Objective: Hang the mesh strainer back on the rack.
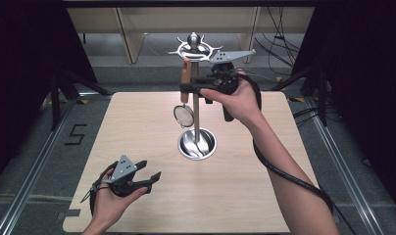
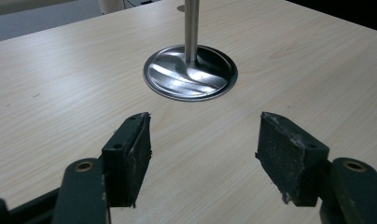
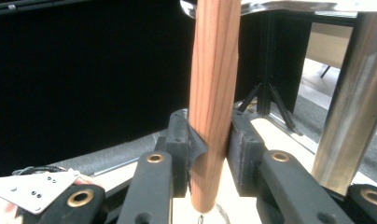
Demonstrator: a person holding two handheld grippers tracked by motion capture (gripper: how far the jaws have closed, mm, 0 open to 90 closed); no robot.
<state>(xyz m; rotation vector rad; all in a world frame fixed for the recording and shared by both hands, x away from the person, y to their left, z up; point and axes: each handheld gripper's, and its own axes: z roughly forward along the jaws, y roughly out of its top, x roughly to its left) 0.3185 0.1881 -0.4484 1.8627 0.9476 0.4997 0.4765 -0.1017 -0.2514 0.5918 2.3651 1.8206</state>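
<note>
A steel utensil stand rises from a round dished base (image 1: 197,143) on a pole (image 1: 196,112) to a star-shaped hook crown (image 1: 194,48). A small strainer hangs beside the pole, mesh head (image 1: 184,116) down, wooden handle (image 1: 186,78) up near the crown. My right gripper (image 1: 188,88) is shut on that wooden handle (image 3: 213,93), held between both pads just left of the pole (image 3: 349,102). My left gripper (image 1: 151,175) rests low at the table's front left, open, with nothing between its fingers (image 2: 133,154); the stand's base (image 2: 190,72) lies ahead of it.
The light wooden table (image 1: 235,196) has bare room around the stand. Black curtains flank both sides. Beyond the far edge are cables on the grey floor (image 1: 277,46) and pale furniture legs (image 1: 130,39). A black tripod (image 3: 266,98) stands behind the table.
</note>
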